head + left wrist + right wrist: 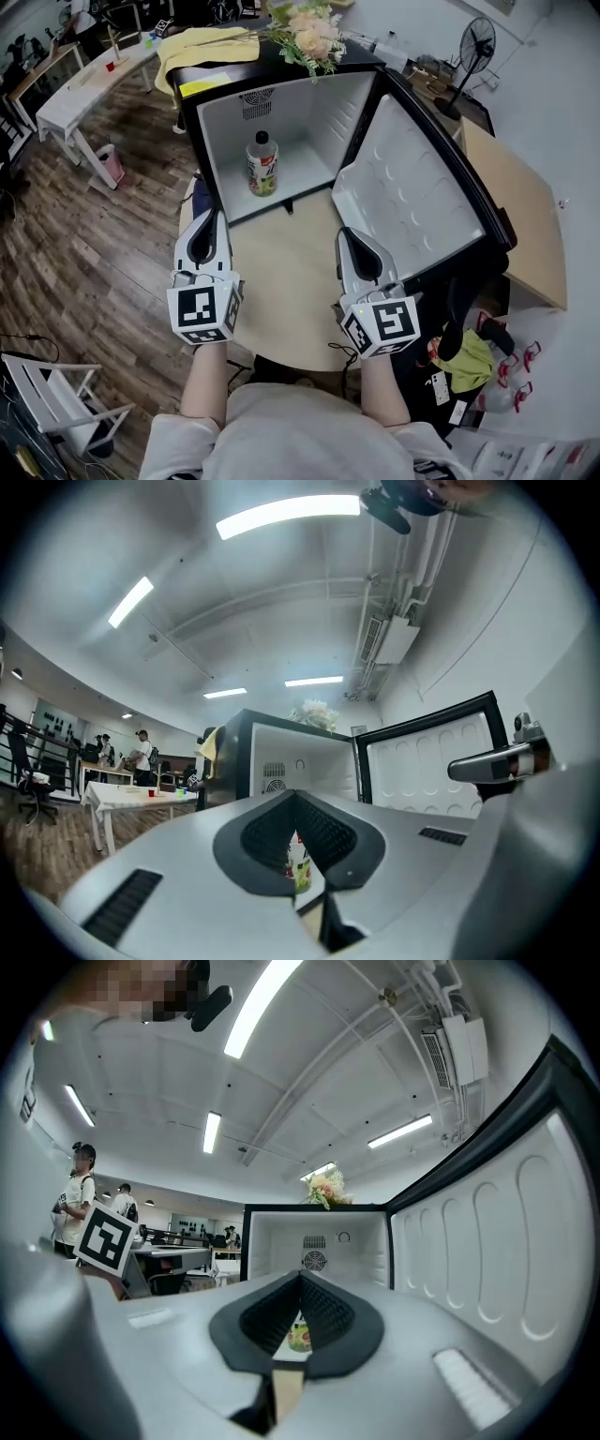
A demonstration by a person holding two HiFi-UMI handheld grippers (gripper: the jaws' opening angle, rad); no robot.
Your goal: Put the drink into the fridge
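Note:
The drink, a bottle [262, 164] with a dark cap and a green and red label, stands upright on the floor of the open black mini fridge [217, 141]. The fridge door [412, 202] is swung wide to the right. My left gripper [210, 217] and right gripper [345, 233] hover over the round table [281, 281] in front of the fridge, both shut with nothing in them. The bottle [300, 862] shows below the closed tips of the left gripper [295, 797]. The right gripper [300, 1279] also points at the bottle [300, 1335].
Flowers [314, 37] and a yellow cloth [202, 47] lie on the fridge top. A white table [84, 84] stands at the far left, and a wooden tabletop [520, 216] and a fan [476, 42] at the right. People stand in the background [141, 752].

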